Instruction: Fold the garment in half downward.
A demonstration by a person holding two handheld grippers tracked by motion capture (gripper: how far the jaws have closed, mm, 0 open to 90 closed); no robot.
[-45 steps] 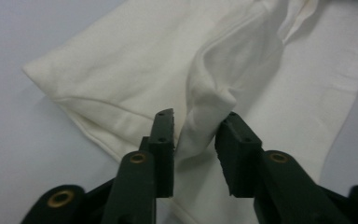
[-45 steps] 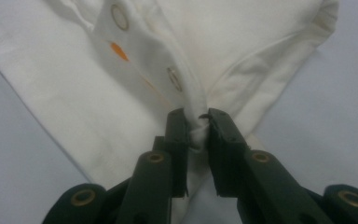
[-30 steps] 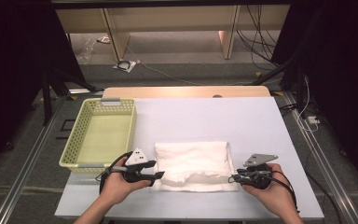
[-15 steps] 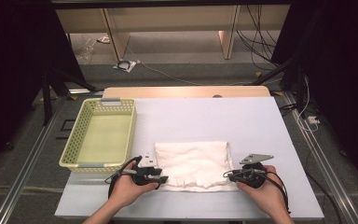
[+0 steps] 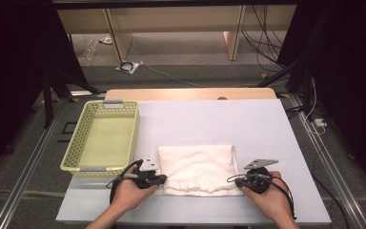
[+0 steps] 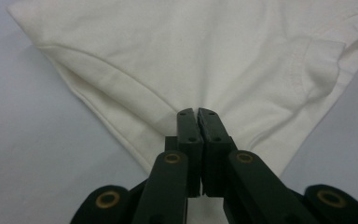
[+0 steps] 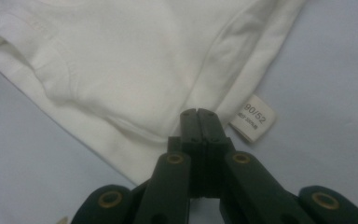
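— So, what have you got on the left side?

— I see a pale green basket (image 5: 102,138) beyond and outboard of my left hand-held gripper (image 5: 161,180), sitting near the desk's (image 5: 209,119) left edge. My left hand (image 5: 128,193) holds that gripper at the near left corner of the folded white garment (image 5: 198,169).

— Is it gripping?

— From the left gripper view, the jaws are pressed together with the tips on the cloth (image 6: 191,56) at its corner; fabric seems pinched between them, though I can't make out the pinch itself.

— And the right?

— My right hand-held gripper (image 5: 236,180), in my right hand (image 5: 267,198), sits at the garment's near right corner. In the right gripper view its jaws are likewise closed against the cloth's folded edge (image 7: 135,70). A small size label (image 7: 253,117) reading 90/52 lies just beside the jaw tips, on the outer side.

— Where's the garment overall?

— Flat on the desk, stretched between both grippers, just beside the basket.
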